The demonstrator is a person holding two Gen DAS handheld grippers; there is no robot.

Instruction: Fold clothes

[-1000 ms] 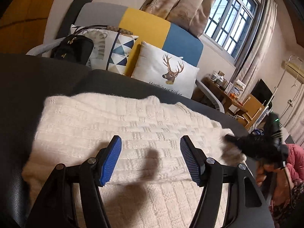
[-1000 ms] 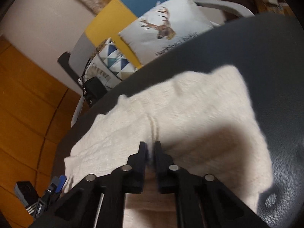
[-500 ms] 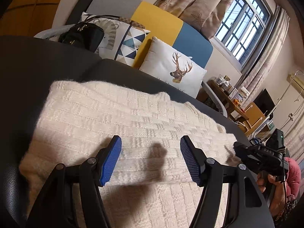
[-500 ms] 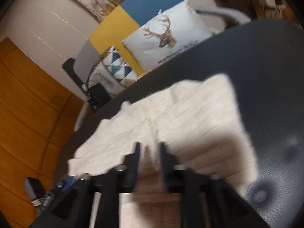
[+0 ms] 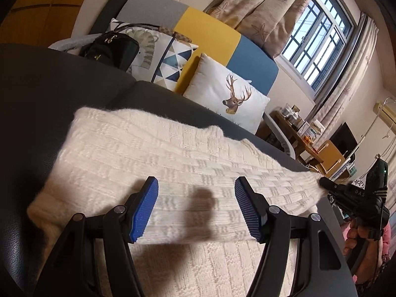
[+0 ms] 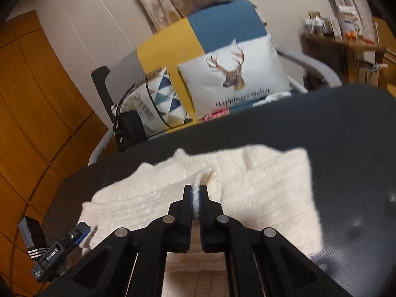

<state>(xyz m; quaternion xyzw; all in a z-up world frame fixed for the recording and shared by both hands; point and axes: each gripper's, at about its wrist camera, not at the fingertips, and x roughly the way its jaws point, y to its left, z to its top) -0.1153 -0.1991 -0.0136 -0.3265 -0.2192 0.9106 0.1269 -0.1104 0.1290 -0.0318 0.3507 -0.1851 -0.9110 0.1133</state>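
Observation:
A cream knitted sweater [image 5: 153, 153] lies spread on a dark leather surface [image 5: 44, 89]. My left gripper [image 5: 195, 205] is open, its blue pads just above the sweater near its front. My right gripper [image 6: 195, 198] is shut on a pinched fold of the sweater [image 6: 259, 185] and lifts it a little. In the left wrist view the right gripper [image 5: 324, 183] grips the sweater's right end and pulls it taut. The left gripper [image 6: 79, 230] shows at the lower left of the right wrist view.
Behind the dark surface stands a grey, yellow and blue sofa [image 5: 210, 34] with a deer cushion [image 5: 227, 99], a triangle-pattern cushion [image 5: 173, 57] and a black handbag [image 5: 109, 47]. A cluttered wooden table [image 5: 299, 133] and window [image 5: 319, 32] are to the right. Wooden panelling [image 6: 32, 99] is on the left.
My right gripper opened briefly, then shut on a fold of the sweater and raised it, pulling the right end taut. My left gripper stayed open and drew back a little.

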